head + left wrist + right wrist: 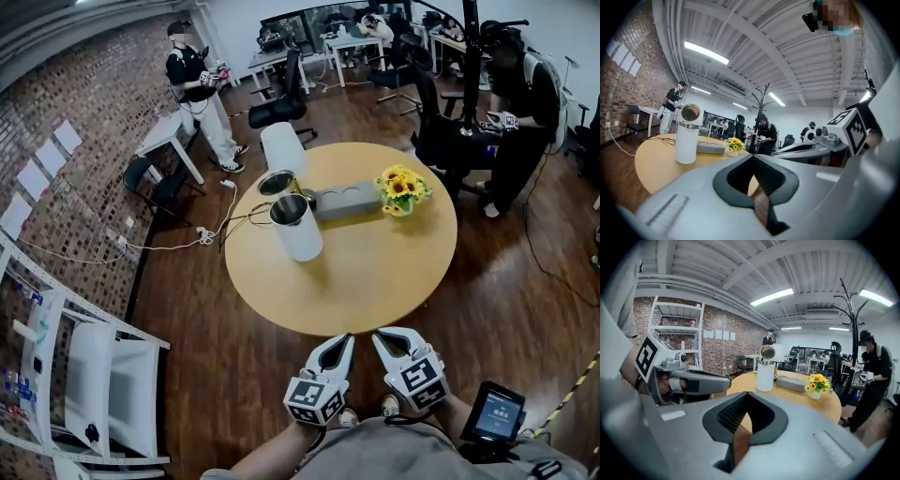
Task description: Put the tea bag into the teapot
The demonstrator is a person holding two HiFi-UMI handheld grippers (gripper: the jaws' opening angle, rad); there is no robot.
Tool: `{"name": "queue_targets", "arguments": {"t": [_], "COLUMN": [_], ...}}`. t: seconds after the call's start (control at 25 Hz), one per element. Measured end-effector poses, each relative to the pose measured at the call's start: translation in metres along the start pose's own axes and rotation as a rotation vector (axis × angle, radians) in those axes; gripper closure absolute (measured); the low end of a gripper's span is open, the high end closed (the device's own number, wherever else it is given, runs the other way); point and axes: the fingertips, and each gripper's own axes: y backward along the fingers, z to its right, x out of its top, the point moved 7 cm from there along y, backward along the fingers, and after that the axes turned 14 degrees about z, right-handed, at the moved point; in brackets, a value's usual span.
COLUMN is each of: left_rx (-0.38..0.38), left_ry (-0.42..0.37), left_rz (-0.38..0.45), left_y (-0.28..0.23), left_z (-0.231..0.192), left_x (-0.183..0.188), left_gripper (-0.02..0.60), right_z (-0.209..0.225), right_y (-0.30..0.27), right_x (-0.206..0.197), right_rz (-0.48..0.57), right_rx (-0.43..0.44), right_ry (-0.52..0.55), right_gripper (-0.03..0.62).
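A round wooden table [375,272] is seen standing on a dark plank floor, with a brick wall to the left and desks with seated people at the far end of the room. A white metal shelf unit [103,375] is placed at the near left, well apart from the table.

On the table, left of centre and toward the far side, the teapot [298,230] is found: a tall white cylinder set upright, its hinged lid tipped back so that the metal-lined mouth is exposed. Just to its right a flat grey tray [347,202] with two round recesses is laid, and just beside that tray's right end a small pot of sunflowers [403,189] is set. The tea bag cannot be made out in any view.

Both grippers are held side by side at the near edge of the table, close to the person's body and well apart from the teapot. The left gripper [347,339] is pointed toward the table with its jaws brought together at the tips and nothing caught between them. The right gripper [379,336] is held the same way, its jaws likewise together and empty.

At the near right a small dark handheld device [494,412] with a lit screen is seen.
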Motion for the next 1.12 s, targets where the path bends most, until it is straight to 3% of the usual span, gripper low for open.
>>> {"name": "queue_targets", "arguments": {"t": [0.44, 1.12], "left_rx": [-0.019, 0.002], "left_ry": [0.032, 0.042], "left_rz": [-0.042, -0.027], "left_y": [0.03, 0.031], "left_z": [0.007, -0.009], "left_x": [-0.012, -0.004], "left_gripper": [0.58, 0.58], "right_z": [-0.023, -0.027], "right_y": [0.015, -0.004], "right_x": [-0.022, -0.015], "right_rz": [0.016, 0.027], "right_rx": [0.004, 0.04], "right_ry": [-0.111, -0.107], "right_gripper": [0.585, 0.586]}}
